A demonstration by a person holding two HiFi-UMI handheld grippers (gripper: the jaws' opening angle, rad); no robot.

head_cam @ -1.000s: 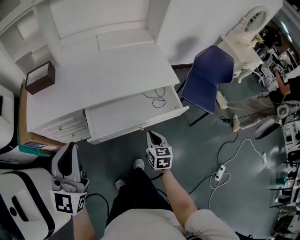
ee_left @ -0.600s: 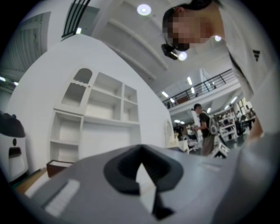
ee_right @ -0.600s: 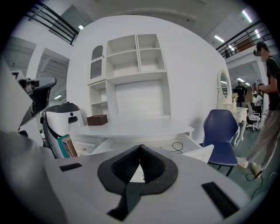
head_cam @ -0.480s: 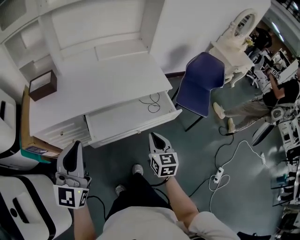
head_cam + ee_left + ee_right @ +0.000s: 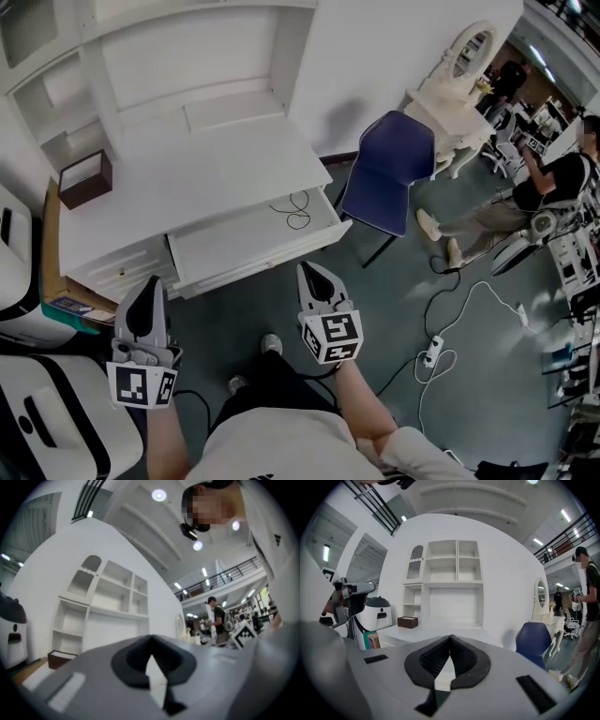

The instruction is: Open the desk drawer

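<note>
the desk drawer (image 5: 246, 242) is sitting pulled out, so the opening looks done; left gripper (image 5: 148, 286) and right gripper (image 5: 312, 274) are hovering clear, closed on nothing; next, probably just resting.

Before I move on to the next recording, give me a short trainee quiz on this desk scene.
1. True or false: the drawer stands pulled out from the desk.
2. What lies inside the drawer?
A. a thin black cable in loops
B. a brown box
C. a power strip
3. Fill in: the chair standing to the right of the desk is coloured ____.

Key: 1 true; 2 A; 3 blue.
</note>
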